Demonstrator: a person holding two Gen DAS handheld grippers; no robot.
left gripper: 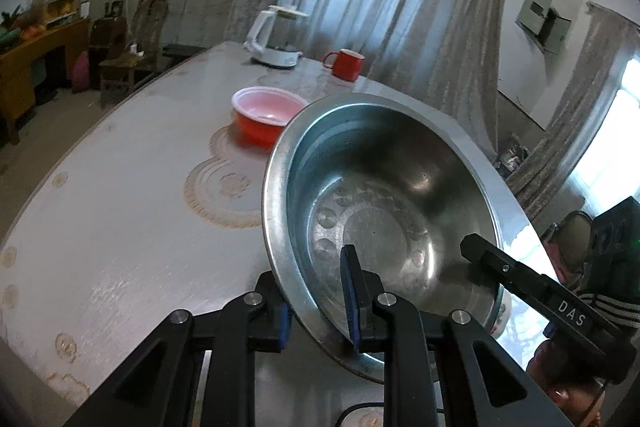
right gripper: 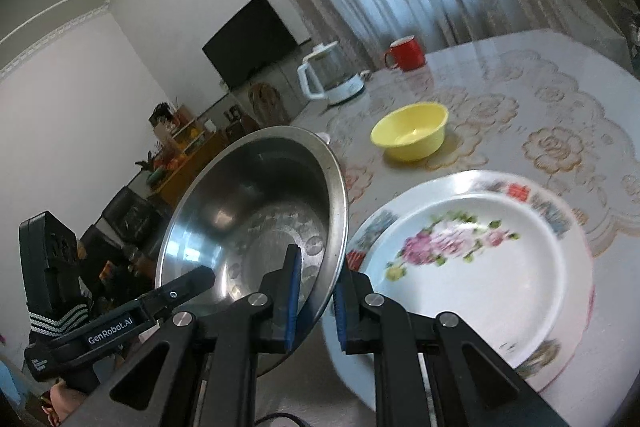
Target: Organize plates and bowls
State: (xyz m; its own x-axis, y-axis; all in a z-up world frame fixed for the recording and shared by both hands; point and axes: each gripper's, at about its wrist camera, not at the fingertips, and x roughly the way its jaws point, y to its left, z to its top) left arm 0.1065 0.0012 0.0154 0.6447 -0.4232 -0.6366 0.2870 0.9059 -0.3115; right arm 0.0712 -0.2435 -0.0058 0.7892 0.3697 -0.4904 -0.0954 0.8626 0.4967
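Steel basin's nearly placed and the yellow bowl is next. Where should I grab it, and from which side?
Take the yellow bowl by its thin rim, one finger inside and one outside the near wall, coming from the plate side. It sits upright and open-topped, clear of other things; the round wall is probably too wide to span.

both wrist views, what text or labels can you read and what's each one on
"DAS" on the black right gripper body, seen from the left wrist view.
"GenRobot.AI" on the black left gripper body, seen from the right wrist view.
A small white label lower on that body: too small to read.
Red marks on the white flowered plate rim: blurred.
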